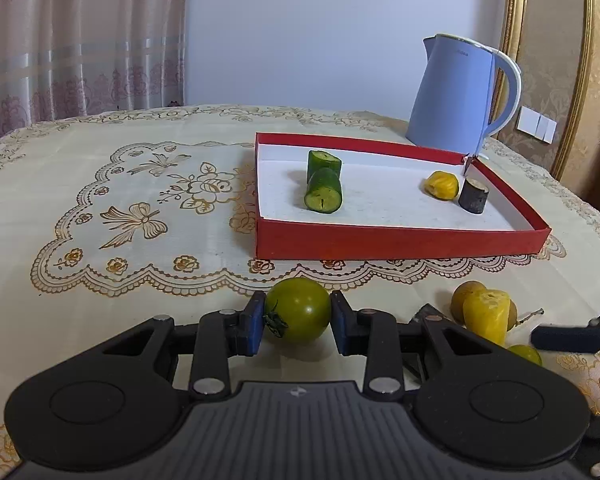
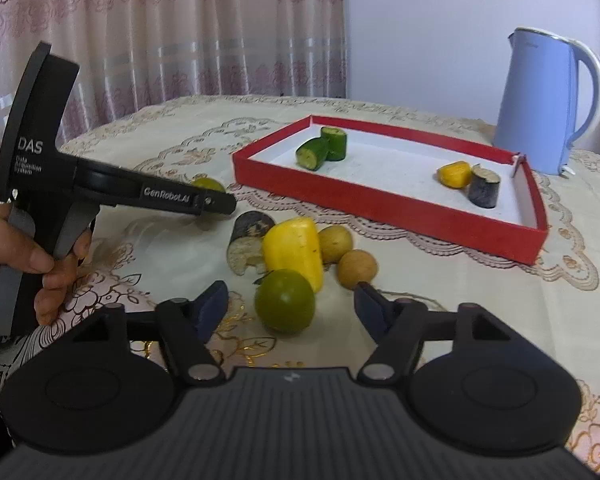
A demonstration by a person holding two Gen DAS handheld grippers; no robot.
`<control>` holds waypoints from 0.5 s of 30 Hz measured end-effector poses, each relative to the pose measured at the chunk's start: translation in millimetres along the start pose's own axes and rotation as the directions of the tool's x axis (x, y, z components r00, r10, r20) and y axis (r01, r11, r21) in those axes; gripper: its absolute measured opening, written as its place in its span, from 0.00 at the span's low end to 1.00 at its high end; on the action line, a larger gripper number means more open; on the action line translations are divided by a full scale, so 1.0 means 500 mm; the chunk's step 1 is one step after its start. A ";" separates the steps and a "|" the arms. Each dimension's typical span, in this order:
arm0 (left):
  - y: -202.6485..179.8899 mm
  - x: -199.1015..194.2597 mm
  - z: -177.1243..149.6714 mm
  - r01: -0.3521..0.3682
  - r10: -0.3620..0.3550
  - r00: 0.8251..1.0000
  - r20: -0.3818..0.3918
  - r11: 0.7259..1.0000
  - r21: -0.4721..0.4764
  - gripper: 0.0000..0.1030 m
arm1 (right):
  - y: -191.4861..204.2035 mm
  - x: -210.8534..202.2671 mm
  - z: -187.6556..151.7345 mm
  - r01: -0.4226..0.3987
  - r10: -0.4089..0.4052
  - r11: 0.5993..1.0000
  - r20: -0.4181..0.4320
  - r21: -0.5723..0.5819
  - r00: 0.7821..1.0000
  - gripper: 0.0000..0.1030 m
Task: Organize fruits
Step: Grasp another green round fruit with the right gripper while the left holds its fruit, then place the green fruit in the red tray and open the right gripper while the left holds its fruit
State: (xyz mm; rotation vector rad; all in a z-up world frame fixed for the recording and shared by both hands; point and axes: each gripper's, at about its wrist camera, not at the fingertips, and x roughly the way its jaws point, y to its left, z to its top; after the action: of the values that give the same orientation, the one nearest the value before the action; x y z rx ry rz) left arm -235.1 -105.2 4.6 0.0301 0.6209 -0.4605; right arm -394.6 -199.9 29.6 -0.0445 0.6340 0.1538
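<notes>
A partly filled red tray [image 1: 400, 240] marks the halfway point of a fruit-sorting job on a cloth-covered surface [image 1: 100, 200]. In the left wrist view, two green cucumber pieces [image 1: 323, 186] lie touching at the tray's 10 o'clock, while a yellow piece [image 1: 442, 185] and a dark stub [image 1: 473, 196] sit together at its 2 o'clock. The left gripper [image 1: 298, 322], low at 6 o'clock, has its jaws clenched on a green tomato [image 1: 298, 310] still outside the tray. In the right wrist view, the right gripper [image 2: 292, 304] hovers with jaws spread wide around a green lime [image 2: 285, 301], not touching it. Beyond it waits an unsorted cluster: a yellow chunk [image 2: 294, 252], two brown round fruits [image 2: 346, 256] and a dark cut piece [image 2: 250, 246]. A blue kettle [image 2: 540, 108] stands behind the tray at 1 o'clock.
</notes>
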 end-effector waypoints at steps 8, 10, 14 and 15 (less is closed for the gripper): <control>0.001 0.000 0.000 0.005 -0.005 1.000 -0.001 1.000 -0.002 0.32 | 0.001 0.015 -0.002 0.005 -0.006 1.000 -0.026 -0.012 1.000 0.39; 0.001 0.001 0.000 0.004 -0.004 1.000 -0.002 1.000 -0.003 0.32 | -0.001 0.016 -0.002 0.005 -0.005 1.000 -0.020 -0.010 1.000 0.31; 0.001 0.001 0.000 0.003 -0.003 1.000 -0.004 1.000 -0.004 0.32 | -0.005 0.014 -0.003 -0.004 0.004 1.000 -0.011 -0.005 1.000 0.31; 0.001 0.001 0.000 0.003 -0.003 1.000 -0.005 1.000 -0.004 0.32 | -0.005 0.012 -0.003 -0.007 0.007 1.000 -0.008 -0.002 1.000 0.31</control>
State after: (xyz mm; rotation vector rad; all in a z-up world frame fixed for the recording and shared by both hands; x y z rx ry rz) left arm -234.5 -104.9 4.2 0.0263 0.6264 -0.4618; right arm -390.4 -202.0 24.8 -0.0452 0.6417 0.1615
